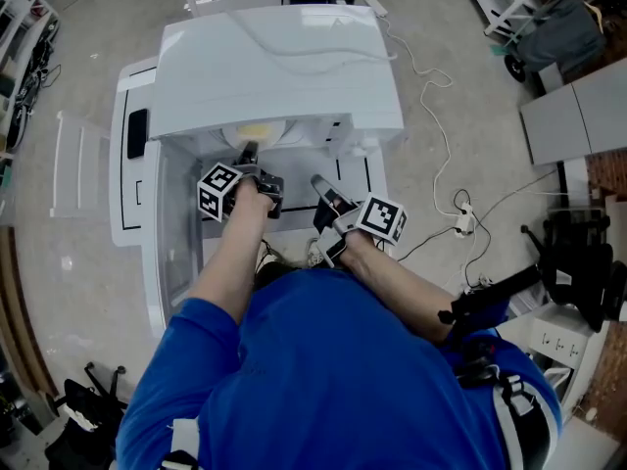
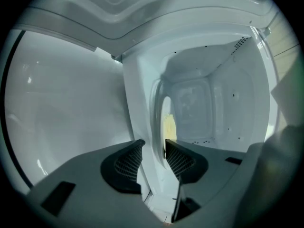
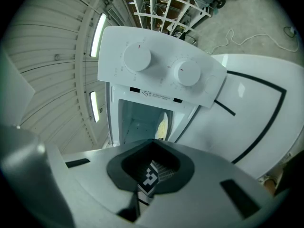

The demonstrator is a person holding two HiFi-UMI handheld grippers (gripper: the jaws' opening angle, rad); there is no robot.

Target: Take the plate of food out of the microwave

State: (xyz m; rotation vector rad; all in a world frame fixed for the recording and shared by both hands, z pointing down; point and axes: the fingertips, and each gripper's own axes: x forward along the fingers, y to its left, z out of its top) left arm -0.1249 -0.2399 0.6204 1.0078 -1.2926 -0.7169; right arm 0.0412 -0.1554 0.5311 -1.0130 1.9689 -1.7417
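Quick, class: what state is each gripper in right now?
Left gripper: open, fingers either side of the plate rim, not clamped.
Right gripper: closed, holding nothing.

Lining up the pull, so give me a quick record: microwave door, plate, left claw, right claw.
door: open, swung out toward the person
plate: inside the microwave, yellow food on it
left claw: open, at the cavity mouth, plate rim between its pads, not clamped
right claw: shut, empty, held outside in front of the opening
task status: plate not yet out
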